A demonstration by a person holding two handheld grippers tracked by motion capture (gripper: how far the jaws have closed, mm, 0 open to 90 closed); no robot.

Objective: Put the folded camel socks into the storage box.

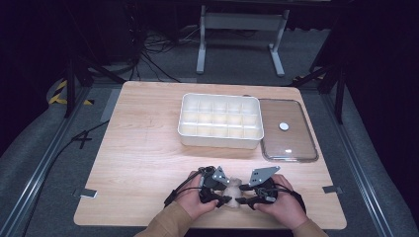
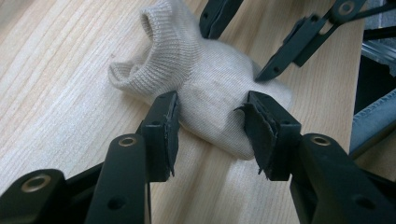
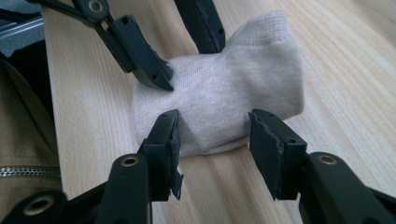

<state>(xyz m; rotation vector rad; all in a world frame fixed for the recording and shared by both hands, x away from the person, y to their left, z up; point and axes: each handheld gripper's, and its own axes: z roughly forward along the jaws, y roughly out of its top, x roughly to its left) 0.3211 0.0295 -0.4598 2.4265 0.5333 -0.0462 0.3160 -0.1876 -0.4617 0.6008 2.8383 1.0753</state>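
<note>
A beige sock (image 1: pixel 233 188), rolled into a bundle, lies on the wooden table (image 1: pixel 148 148) near its front edge, between my two grippers. In the left gripper view the sock (image 2: pixel 210 88) shows its ribbed cuff at the upper left. My left gripper (image 2: pixel 210 135) is open, its jaws straddling the bundle's near end. From the opposite side my right gripper (image 3: pixel 212 149) is open too, with the sock (image 3: pixel 224 98) between its jaws. In the high view the left gripper (image 1: pixel 224 199) and right gripper (image 1: pixel 243 200) face each other, a hand on each.
A white tray (image 1: pixel 220 140) divided into several compartments stands at the table's middle back. Beside it on the right lies a clear lid (image 1: pixel 291 143) with a white knob (image 1: pixel 283 126). A table frame and cables sit on the floor behind.
</note>
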